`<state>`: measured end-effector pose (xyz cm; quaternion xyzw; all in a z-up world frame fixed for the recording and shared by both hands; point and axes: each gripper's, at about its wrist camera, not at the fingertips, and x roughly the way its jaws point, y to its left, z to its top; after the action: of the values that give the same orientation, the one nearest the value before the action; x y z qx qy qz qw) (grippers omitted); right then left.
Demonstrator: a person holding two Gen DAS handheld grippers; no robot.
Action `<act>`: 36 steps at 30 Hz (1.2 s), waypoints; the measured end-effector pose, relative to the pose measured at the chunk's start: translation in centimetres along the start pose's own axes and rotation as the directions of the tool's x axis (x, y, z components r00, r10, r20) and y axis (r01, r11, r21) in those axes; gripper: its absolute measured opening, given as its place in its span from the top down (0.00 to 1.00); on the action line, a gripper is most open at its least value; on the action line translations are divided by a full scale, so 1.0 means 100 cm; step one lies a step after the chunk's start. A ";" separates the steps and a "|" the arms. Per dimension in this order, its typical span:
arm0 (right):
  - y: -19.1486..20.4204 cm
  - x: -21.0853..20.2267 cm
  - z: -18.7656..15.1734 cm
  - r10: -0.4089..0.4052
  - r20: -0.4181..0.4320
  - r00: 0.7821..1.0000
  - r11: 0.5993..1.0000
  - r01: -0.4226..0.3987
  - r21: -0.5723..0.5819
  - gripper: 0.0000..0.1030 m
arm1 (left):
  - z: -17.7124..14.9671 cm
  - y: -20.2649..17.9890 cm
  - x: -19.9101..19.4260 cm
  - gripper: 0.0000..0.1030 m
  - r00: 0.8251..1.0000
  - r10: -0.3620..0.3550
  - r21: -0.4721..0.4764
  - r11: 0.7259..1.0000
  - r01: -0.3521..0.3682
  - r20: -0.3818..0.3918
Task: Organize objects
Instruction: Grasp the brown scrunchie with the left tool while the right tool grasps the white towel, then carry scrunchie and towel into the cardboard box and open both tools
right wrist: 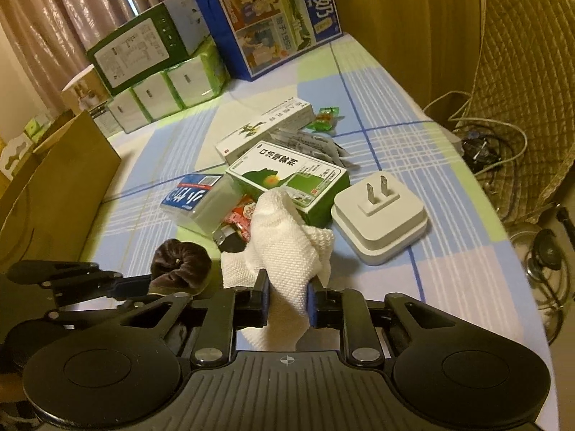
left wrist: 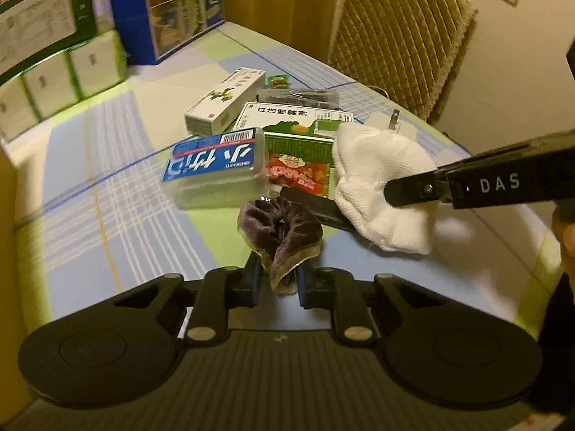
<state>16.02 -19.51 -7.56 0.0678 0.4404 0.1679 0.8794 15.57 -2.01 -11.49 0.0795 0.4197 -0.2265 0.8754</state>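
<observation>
My left gripper (left wrist: 278, 282) is shut on a dark purple velvet scrunchie (left wrist: 280, 230), held just above the checked tablecloth; the same scrunchie (right wrist: 179, 264) shows at the left of the right wrist view. My right gripper (right wrist: 287, 300) is shut on a white cloth (right wrist: 284, 251), which also hangs from the black finger at the right of the left wrist view as the white cloth (left wrist: 381, 186). Behind both lies a pile: a blue-labelled clear box (left wrist: 215, 165), a green-and-white medicine box (right wrist: 287, 176), a white box (left wrist: 226, 100) and a white plug adapter (right wrist: 381, 215).
A red snack packet (right wrist: 240, 219) and a black lighter-like item (right wrist: 228, 239) lie under the pile. Tissue packs (right wrist: 161, 89), a green carton and a blue milk box (right wrist: 273, 10) stand at the back. A brown cardboard box (right wrist: 54, 194) is left, a padded chair (left wrist: 399, 39) right.
</observation>
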 end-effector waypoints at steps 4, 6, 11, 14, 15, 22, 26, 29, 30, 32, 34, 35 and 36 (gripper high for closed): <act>0.008 -0.018 -0.006 -0.016 0.014 1.000 1.000 0.016 -0.018 0.84 | -0.007 -0.004 -0.022 0.85 1.000 0.018 -0.053 0.998 -0.018 -0.003; 0.012 -0.030 -0.009 -0.021 0.023 1.000 1.000 0.022 -0.021 0.84 | -0.008 -0.005 -0.036 0.85 1.000 0.022 -0.076 0.997 -0.021 0.009; 0.032 -0.062 -0.010 -0.008 0.060 0.998 0.999 0.010 -0.041 0.84 | -0.006 -0.009 -0.078 0.85 0.998 0.054 -0.107 0.993 -0.049 0.045; 0.051 -0.083 -0.006 0.024 0.091 0.996 0.997 -0.017 -0.069 0.84 | -0.004 -0.007 -0.107 0.85 0.993 0.087 -0.123 0.989 -0.078 0.077; 0.059 -0.089 -0.004 0.037 0.100 0.994 0.996 -0.029 -0.080 0.84 | -0.003 -0.006 -0.117 0.85 0.991 0.098 -0.128 0.988 -0.087 0.086; 0.129 -0.118 0.018 0.176 0.144 0.974 0.974 -0.151 -0.171 0.84 | -0.001 0.019 -0.193 0.85 0.970 0.193 -0.172 0.971 -0.166 0.150; 0.178 -0.117 0.028 0.255 0.131 0.958 0.949 -0.222 -0.223 0.84 | -0.008 0.051 -0.231 0.85 0.949 0.270 -0.206 0.950 -0.235 0.162; 0.213 -0.109 0.033 0.307 0.105 0.946 0.927 -0.272 -0.256 0.84 | -0.016 0.076 -0.253 0.85 0.934 0.322 -0.230 0.931 -0.283 0.154; 0.226 -0.104 0.035 0.321 0.092 0.943 0.920 -0.287 -0.266 0.84 | -0.019 0.088 -0.261 0.85 0.929 0.339 -0.241 0.924 -0.298 0.148; 0.244 -0.093 0.037 0.338 0.066 0.939 0.909 -0.307 -0.283 0.84 | -0.026 0.108 -0.270 0.85 0.918 0.373 -0.252 0.909 -0.333 0.131; 0.264 -0.082 0.039 0.353 0.043 0.935 0.899 -0.326 -0.293 0.84 | -0.032 0.127 -0.276 0.85 0.909 0.403 -0.256 0.895 -0.366 0.110; 0.272 -0.076 0.042 0.360 0.030 0.932 0.894 -0.335 -0.297 0.84 | -0.036 0.137 -0.278 0.85 0.906 0.412 -0.263 0.889 -0.375 0.100; 0.279 -0.070 0.043 0.365 0.018 0.931 0.890 -0.343 -0.301 0.84 | -0.040 0.147 -0.280 0.85 0.903 0.419 -0.272 0.883 -0.383 0.090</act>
<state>8.96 4.20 7.75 0.0222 0.3579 0.3857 0.8501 4.36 21.57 6.83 0.0379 0.3540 0.0089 0.9345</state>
